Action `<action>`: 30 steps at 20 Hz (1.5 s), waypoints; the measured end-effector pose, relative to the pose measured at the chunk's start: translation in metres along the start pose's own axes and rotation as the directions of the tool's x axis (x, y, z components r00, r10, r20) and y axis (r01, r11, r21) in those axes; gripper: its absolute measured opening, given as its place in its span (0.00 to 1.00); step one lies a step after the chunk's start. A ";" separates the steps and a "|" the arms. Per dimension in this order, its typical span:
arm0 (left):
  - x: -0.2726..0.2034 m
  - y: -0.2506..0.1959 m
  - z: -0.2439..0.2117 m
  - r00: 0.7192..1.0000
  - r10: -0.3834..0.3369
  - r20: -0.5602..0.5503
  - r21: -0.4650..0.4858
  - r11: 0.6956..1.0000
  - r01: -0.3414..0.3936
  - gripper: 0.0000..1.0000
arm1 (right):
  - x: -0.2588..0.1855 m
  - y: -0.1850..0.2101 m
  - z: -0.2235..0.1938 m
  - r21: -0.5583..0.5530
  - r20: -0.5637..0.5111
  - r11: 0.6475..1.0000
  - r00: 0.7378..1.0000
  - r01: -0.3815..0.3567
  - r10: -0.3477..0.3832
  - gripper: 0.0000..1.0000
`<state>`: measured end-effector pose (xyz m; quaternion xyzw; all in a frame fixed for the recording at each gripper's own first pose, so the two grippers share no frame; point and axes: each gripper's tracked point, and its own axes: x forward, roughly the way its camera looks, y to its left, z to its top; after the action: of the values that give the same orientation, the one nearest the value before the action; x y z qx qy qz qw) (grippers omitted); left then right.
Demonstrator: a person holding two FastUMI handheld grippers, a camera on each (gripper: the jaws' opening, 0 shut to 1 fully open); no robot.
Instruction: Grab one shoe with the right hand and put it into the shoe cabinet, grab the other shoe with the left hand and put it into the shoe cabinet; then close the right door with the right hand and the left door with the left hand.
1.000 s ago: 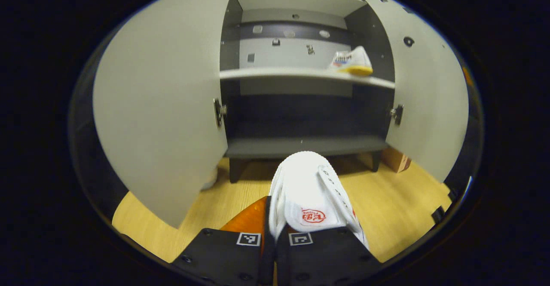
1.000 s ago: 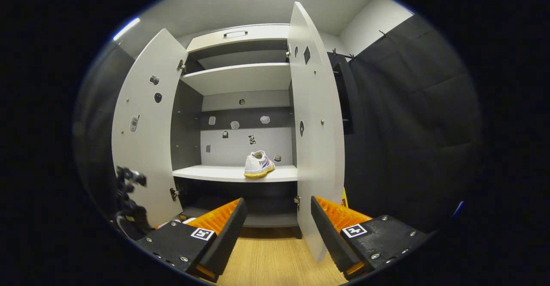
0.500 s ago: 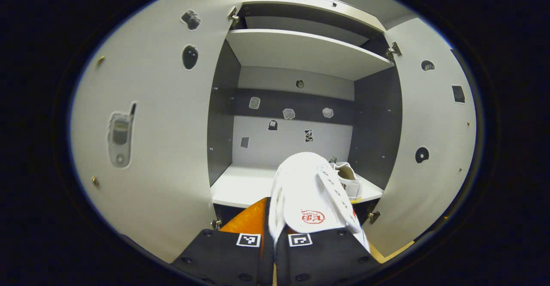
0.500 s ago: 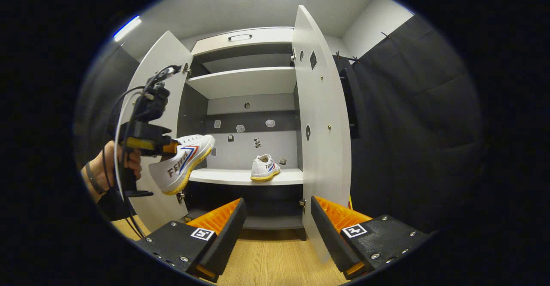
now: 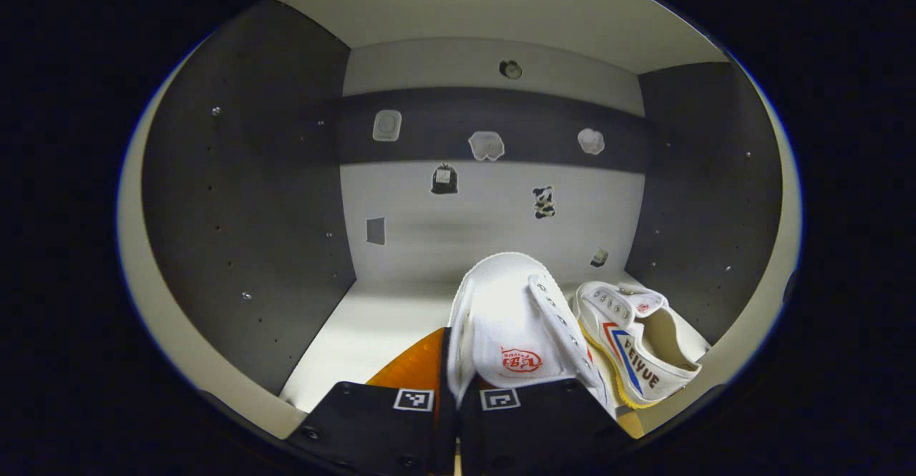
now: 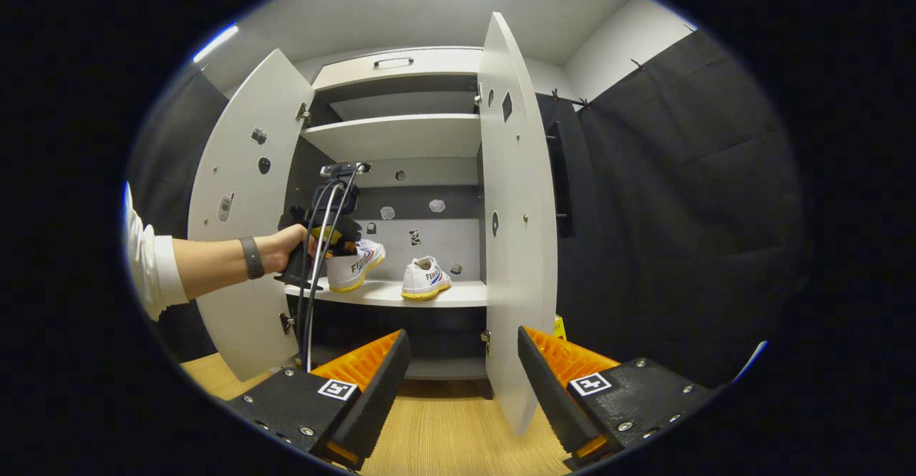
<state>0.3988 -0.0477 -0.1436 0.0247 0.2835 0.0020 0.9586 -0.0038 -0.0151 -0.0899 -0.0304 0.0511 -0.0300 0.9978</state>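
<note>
Left gripper (image 5: 458, 390) having entered shoe cabinet (image 6: 401, 139) — clenching held shoe (image 5: 512, 318) beside shelved shoe (image 5: 637, 343) | right gripper (image 6: 458, 376) gaping, hanging outside — both doors open

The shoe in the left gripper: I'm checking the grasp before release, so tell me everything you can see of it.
The held shoe is a white canvas-looking sneaker with a yellowish sole, a red logo on its tongue, metal eyelets and red-and-blue side stripes. The left gripper is shut on its heel end, toe pointing to the cabinet's back wall. In the right gripper view it hangs over the left part of the white shelf, toe raised; whether the sole touches is unclear. The other shoe sits just to its right.
</note>
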 end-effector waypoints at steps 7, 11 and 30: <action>0.032 0.008 -0.024 0.993 0.050 -0.110 0.054 0.998 -0.044 0.10 | -0.002 -0.020 -0.008 0.021 -0.026 0.998 0.998 0.057 -0.056 0.92; 0.034 0.011 -0.025 0.991 0.063 -0.115 0.056 0.997 -0.056 0.10 | -0.001 -0.019 -0.008 0.035 -0.028 0.998 0.998 0.049 -0.048 0.92; -0.078 0.017 0.026 0.995 -0.021 0.094 0.010 1.000 0.020 0.92 | -0.001 -0.004 -0.008 0.069 -0.024 0.997 0.999 -0.020 0.022 0.92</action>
<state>0.3476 -0.0337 -0.0786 0.0263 0.2384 -0.0103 0.9707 -0.0053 -0.0197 -0.0971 0.0048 0.0627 -0.0216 0.9978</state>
